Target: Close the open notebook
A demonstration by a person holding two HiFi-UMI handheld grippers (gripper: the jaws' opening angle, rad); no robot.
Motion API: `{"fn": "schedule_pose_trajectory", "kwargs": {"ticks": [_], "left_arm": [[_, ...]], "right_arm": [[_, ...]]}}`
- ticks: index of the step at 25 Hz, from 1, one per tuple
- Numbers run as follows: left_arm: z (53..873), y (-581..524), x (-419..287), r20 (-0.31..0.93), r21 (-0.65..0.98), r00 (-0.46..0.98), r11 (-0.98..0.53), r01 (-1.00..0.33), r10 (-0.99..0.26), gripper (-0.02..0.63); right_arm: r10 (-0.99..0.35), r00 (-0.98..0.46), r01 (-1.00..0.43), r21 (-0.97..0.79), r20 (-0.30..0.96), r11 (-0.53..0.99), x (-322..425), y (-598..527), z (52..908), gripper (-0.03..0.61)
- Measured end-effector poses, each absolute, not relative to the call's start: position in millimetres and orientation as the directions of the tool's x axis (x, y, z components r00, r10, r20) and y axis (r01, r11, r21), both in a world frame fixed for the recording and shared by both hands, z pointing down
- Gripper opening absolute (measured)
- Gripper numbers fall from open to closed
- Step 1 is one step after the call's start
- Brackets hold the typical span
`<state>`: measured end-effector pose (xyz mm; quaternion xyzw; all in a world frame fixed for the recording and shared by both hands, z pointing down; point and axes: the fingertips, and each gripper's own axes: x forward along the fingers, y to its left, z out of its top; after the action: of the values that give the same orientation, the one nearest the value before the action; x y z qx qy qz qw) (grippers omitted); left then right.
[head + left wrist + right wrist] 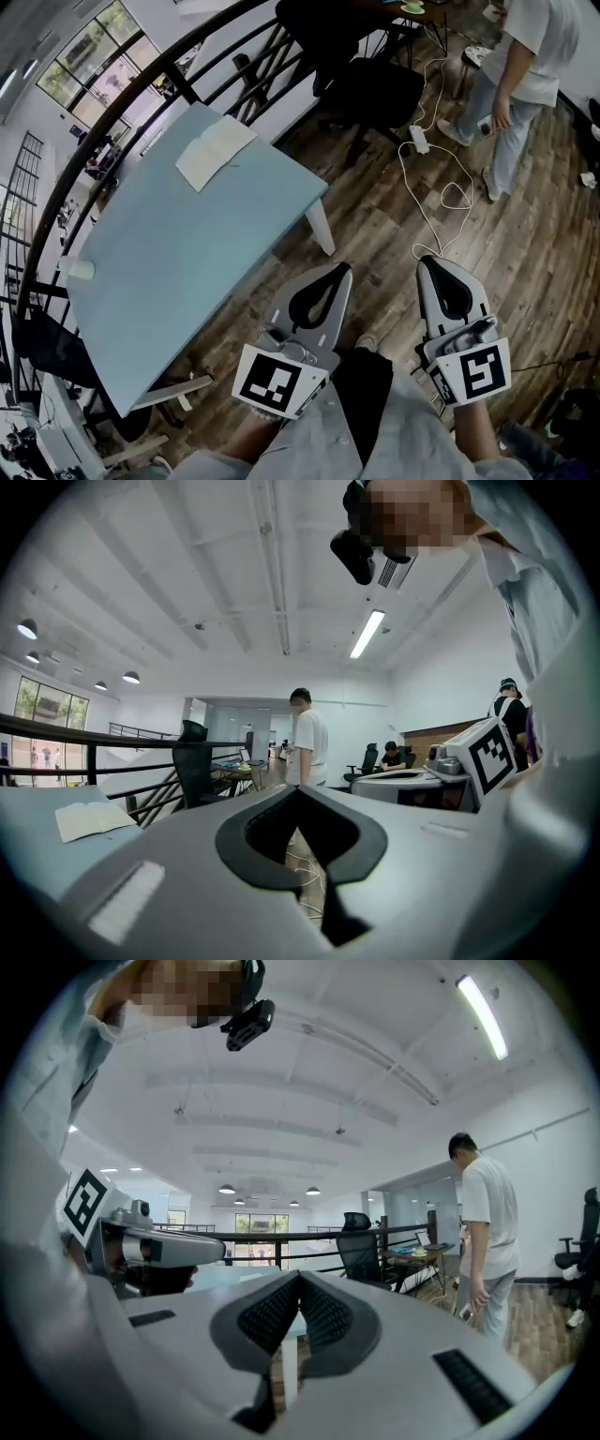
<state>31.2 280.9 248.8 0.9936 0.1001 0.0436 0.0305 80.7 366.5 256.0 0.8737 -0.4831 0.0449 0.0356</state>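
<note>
Risks first, from the left. A small white object (79, 270) sits right at the left edge of the tabletop (187, 272), and I judge a wide sweep of an arm could knock it off. The notebook (214, 153) lies open at the far end of the tabletop, close to the black railing (141, 111) and well apart from both tools. A push on the cover rather than a lift could slide it across that smooth top towards the edge, or turn over only a few pages.

The left tool (341, 269) is closed tip to tip with nothing in it. The right tool (427, 262) is the same, pinched together and empty, so neither is ready to nip a thin cover. Both hang over the floor, off the tabletop's near corner. A white cable (441, 202) loops across the boards just ahead, a likely snag for feet on the way in.

The tabletop is pale blue, matte and almost bare. The floor (375, 220) is dark wood plank. A black office chair (375, 94) stands beyond the tabletop, and a person (525, 66) stands at the right.
</note>
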Motion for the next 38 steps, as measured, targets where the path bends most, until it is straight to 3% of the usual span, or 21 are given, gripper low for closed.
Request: {"fn": "schedule_pose_trajectory", "kwargs": {"ticks": [16,27,38], "left_arm": [[249.8,241.8,46.3,0.078,0.058,0.994,-0.996,0.067,0.071,0.005],[256.9,184.5,114.0,0.058,0.053,0.997,-0.997,0.055,0.058,0.005],[253.5,89.8,169.6,0.067,0.057,0.997,-0.997,-0.049,-0.045,0.005]], "right_arm": [[-0.882,0.456,-0.889,0.016,0.115,-0.458,105.0,339.1,267.5,0.002],[-0.886,0.435,-0.899,0.030,0.157,-0.436,165.2,286.2,278.7,0.002],[-0.927,0.335,-0.941,0.020,0.168,-0.336,232.8,180.7,276.8,0.002]]}}
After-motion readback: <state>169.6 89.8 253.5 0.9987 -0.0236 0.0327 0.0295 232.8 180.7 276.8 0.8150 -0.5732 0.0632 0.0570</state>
